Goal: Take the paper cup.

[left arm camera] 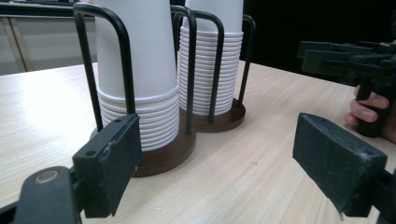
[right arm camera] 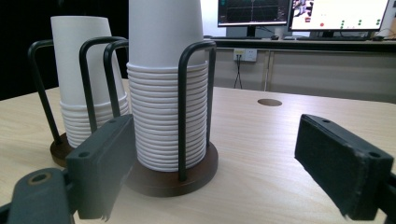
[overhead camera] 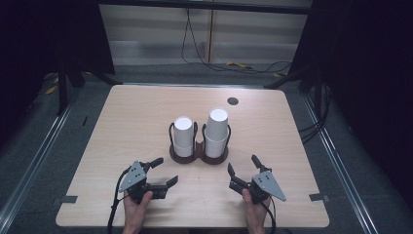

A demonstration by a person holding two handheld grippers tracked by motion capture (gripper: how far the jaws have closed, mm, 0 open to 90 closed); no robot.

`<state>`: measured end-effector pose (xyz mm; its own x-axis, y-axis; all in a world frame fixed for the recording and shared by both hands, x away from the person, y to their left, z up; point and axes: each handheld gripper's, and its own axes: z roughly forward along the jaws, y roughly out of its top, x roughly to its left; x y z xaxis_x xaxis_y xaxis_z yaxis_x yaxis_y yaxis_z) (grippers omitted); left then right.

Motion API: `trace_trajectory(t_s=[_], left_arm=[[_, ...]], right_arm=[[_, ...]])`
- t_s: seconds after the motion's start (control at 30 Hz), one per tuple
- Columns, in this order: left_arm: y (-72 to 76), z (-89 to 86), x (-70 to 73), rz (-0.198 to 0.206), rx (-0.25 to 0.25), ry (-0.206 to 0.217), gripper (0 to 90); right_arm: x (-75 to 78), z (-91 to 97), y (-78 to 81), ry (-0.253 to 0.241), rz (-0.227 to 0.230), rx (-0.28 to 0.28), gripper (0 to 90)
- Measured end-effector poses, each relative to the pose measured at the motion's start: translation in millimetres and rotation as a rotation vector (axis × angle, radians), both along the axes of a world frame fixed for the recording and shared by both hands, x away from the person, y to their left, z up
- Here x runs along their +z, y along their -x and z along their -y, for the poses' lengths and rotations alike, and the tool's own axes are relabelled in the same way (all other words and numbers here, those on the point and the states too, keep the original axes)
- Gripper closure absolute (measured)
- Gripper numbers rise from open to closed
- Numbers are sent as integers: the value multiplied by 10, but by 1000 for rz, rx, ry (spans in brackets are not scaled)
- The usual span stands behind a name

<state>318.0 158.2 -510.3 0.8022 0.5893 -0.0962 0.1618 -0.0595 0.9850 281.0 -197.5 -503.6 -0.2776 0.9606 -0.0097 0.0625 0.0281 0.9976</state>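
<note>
Two stacks of white paper cups stand upside down in a double wire holder at the table's middle — the left stack shorter, the right stack taller. The left gripper and right gripper sit near the table's near edge, jaws spread, holding nothing. My worry is the nesting: a pinch low on the rims could lift several cups at once, or a pad could snag a wire loop and drag the holder.
</note>
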Motion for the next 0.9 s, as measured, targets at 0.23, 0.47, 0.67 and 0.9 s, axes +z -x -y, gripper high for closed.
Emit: trace_trajectory(t_s=[0.23, 0.47, 0.67, 0.9], left_arm=[[3, 2, 1, 2, 6, -5, 156], [-34, -15, -1, -22, -27, 19, 155], [-74, -20, -1, -84, -31, 50, 156], [-57, -21, 98, -49, -51, 38, 157]], right_arm=[[0, -16, 7, 19, 7, -2, 125], [5, -5, 10, 7, -9, -6, 125], [9, 0, 14, -12, -29, 43, 125], [11, -9, 15, -5, -35, 44, 126]])
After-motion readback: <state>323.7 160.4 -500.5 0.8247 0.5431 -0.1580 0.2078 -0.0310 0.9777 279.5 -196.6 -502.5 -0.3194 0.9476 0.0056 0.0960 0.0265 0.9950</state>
